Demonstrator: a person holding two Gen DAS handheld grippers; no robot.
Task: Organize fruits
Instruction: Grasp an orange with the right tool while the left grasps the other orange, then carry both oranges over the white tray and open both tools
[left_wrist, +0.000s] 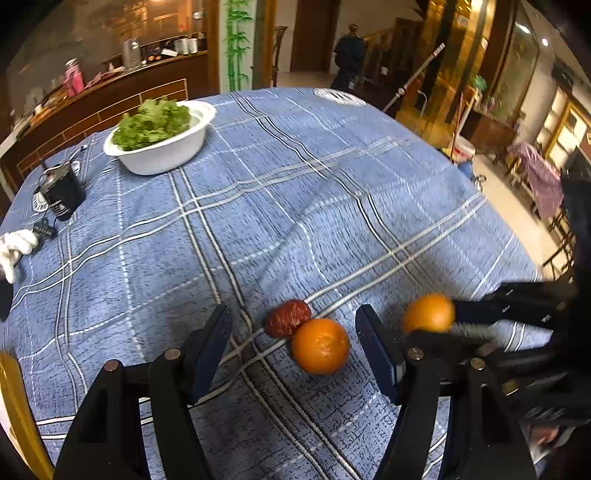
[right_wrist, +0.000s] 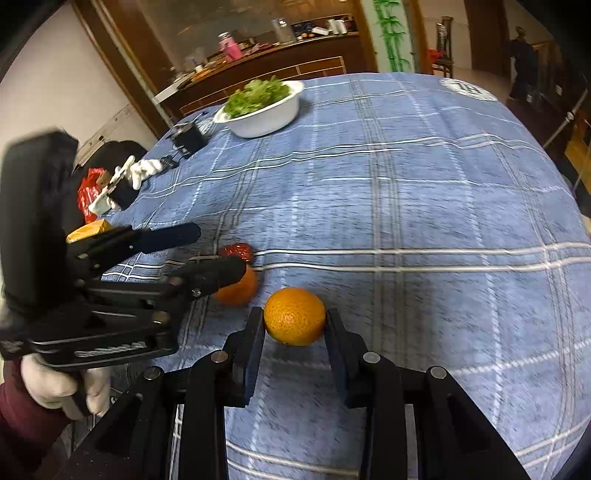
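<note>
Orange (right_wrist: 294, 316), round and dimpled, pinched by right tool (right_wrist: 295, 325); left tool (left_wrist: 295, 347) spread around second orange (left_wrist: 320, 346) on checked tabletop (left_wrist: 295, 206).

No text is showing clearly enough to read in either view. A round white emblem (right_wrist: 467, 89) is lying on the blue checked cloth at the far right edge of the counter (right_wrist: 406, 192), and some dark marks are showing inside it, but they are too blurred to make out. A pale marking (right_wrist: 110, 350) is appearing on the side of the black tool at the near left, also unreadable.
</note>
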